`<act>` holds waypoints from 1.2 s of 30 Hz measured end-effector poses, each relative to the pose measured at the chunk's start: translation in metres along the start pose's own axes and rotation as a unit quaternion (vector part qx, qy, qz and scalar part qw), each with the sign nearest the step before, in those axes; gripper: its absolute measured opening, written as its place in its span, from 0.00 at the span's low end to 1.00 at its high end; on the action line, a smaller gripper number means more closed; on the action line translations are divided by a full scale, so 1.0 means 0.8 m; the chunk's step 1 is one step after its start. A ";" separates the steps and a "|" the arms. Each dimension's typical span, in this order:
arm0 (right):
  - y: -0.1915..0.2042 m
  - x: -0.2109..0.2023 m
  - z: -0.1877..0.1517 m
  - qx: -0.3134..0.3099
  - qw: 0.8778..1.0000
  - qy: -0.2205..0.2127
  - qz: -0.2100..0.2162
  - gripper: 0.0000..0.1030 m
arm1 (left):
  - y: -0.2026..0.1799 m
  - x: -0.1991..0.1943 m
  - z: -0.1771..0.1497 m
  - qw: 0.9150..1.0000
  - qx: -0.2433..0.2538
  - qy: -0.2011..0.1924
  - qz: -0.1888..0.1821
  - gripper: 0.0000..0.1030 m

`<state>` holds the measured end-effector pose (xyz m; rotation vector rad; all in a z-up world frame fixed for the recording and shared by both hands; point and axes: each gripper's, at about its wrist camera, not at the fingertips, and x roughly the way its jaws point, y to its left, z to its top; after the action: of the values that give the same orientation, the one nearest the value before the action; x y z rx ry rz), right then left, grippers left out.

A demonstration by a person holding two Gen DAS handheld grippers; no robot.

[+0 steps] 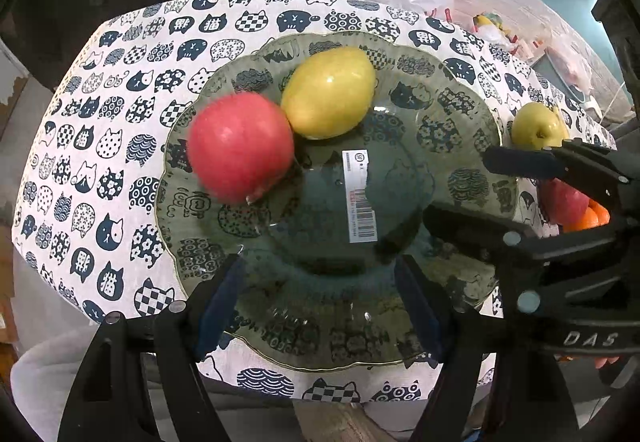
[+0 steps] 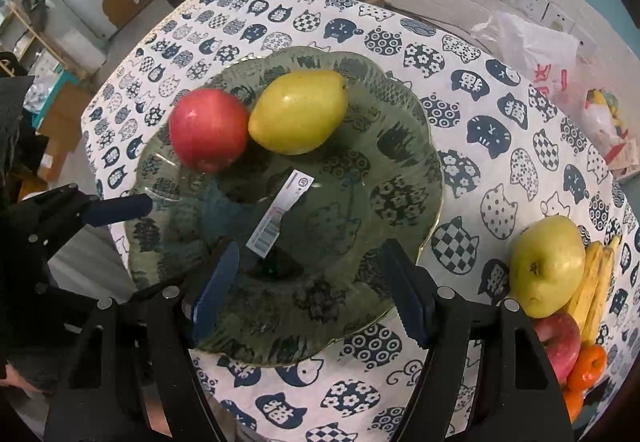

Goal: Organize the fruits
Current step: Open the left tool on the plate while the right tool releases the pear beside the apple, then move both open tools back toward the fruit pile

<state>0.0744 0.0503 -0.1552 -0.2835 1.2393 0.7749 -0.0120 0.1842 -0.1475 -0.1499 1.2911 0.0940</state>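
Here the left tool [image 1: 320, 302] hangs over the near rim of the glass plate [image 1: 460, 114], its jaws standing apart with nothing between them. The right tool [image 2: 308, 290] is over the near part of the same plate, also apart and holding nothing.

On the far left part of the plate lie a red apple [image 2: 208, 130] and a yellow-green pear [image 2: 298, 112], touching each other. A white barcode sticker [image 2: 280, 210] is in the middle of the plate.

The plate stands on a tabletop covered by a cloth with a cat-face pattern [image 2: 480, 130]. To the right of the plate, on the cloth, is a group of fruits: a green apple [image 2: 546, 266], bananas [image 2: 596, 282], a second red apple [image 2: 560, 342] and oranges [image 2: 588, 366], close together. A plastic bag [image 2: 528, 42] lies at the far right.
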 end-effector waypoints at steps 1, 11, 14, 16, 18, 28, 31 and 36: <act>0.001 0.000 -0.001 0.000 1.000 0.000 -0.001 0.72 | -0.001 -0.001 0.000 1.000 0.001 -0.001 0.001 0.76; -0.014 -0.054 -0.008 0.022 0.999 -0.044 -0.016 0.75 | -0.023 -0.029 0.004 1.000 0.007 -0.019 -0.005 0.76; -0.026 -0.079 -0.017 0.030 0.997 -0.055 -0.038 0.77 | -0.039 -0.040 0.005 1.000 0.013 -0.023 -0.014 0.76; -0.035 -0.095 -0.026 0.032 0.996 -0.063 -0.053 0.77 | -0.054 -0.047 0.007 0.999 0.021 -0.025 -0.020 0.77; -0.047 -0.111 -0.037 0.039 0.995 -0.067 -0.069 0.79 | -0.071 -0.053 0.007 0.999 0.031 -0.027 -0.029 0.78; -0.136 -0.163 -0.111 0.095 0.984 -0.082 -0.127 0.81 | -0.174 -0.064 0.005 0.992 0.119 -0.027 -0.044 0.80; -0.161 -0.164 -0.135 0.116 0.981 -0.076 -0.135 0.81 | -0.195 -0.061 0.005 0.990 0.135 -0.023 -0.043 0.80; -0.200 -0.172 -0.172 0.151 0.976 -0.074 -0.140 0.81 | -0.228 -0.054 0.008 0.987 0.155 -0.016 -0.047 0.80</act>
<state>0.0634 -0.1971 -0.1073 -0.1440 1.1282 0.3505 0.0099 0.0056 -0.0935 0.0575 1.2485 -0.1842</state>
